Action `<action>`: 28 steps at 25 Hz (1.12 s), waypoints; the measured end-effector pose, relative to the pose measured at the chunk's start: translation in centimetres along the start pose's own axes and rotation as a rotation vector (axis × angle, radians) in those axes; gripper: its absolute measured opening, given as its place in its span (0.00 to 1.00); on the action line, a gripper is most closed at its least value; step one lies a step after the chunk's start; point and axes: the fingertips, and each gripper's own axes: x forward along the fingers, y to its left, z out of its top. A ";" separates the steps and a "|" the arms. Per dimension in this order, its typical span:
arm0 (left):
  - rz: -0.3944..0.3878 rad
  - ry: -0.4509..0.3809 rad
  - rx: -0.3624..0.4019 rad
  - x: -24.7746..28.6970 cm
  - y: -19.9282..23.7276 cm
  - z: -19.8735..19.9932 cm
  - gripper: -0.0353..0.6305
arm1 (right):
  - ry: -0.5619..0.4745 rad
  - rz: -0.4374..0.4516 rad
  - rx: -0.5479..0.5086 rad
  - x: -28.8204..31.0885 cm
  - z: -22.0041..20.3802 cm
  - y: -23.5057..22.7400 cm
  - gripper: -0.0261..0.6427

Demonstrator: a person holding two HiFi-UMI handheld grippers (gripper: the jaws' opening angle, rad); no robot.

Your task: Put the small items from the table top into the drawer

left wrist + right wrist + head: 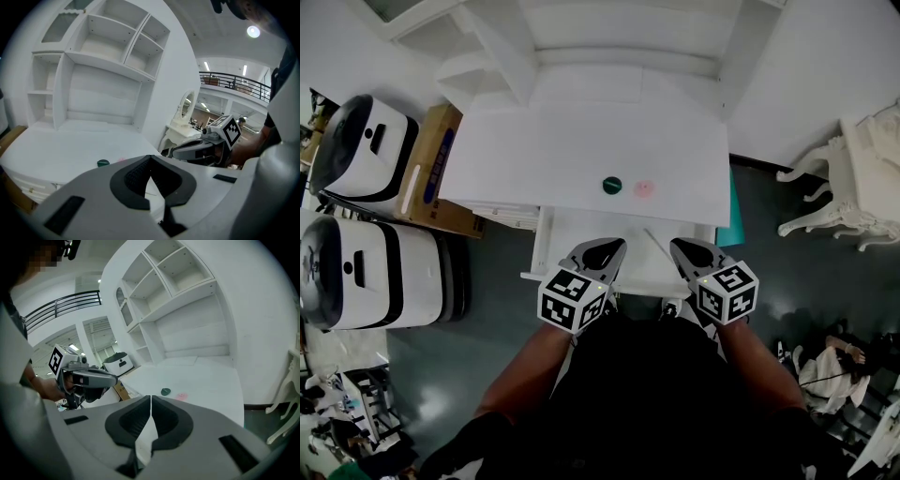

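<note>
Left gripper [614,247]: jaws pressed together at the tips, nothing between the pads. Hangs above the near half of the open drawer [572,230], towards its left side, tips pointed at the drawer's far edge. Right gripper [679,247]: jaws likewise closed to a hairline slit, empty. Hangs above the same near half of the drawer, towards its right side, level with the other tool and apart from it. Marker cubes of both at the drawer's near edge, bare forearms [530,366] trailing back from them. Drawer pulled out, white inside; contents not clear from any view. Table top [581,141] directly behind and above the drawer. Small green round item [612,185] on it, just beyond the drawer's far edge, about centred on the drawer's width. Small pink item [645,188] just right of the green one, same distance from the drawer, the two close but apart. White shelf unit [619,37] well behind the drawer, at the back of the table top, compartments bare so far as visible. Cardboard box [431,169] left of the drawer, leaning at the desk's side. Two white-and-black machines [366,145] farther left of the drawer. Ornate white furniture [853,187] well to the drawer's right.
</note>
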 end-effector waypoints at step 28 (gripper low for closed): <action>0.048 -0.014 -0.117 -0.7 1.9 -1.2 0.06 | 0.035 0.006 -0.036 1.1 -1.0 0.7 0.08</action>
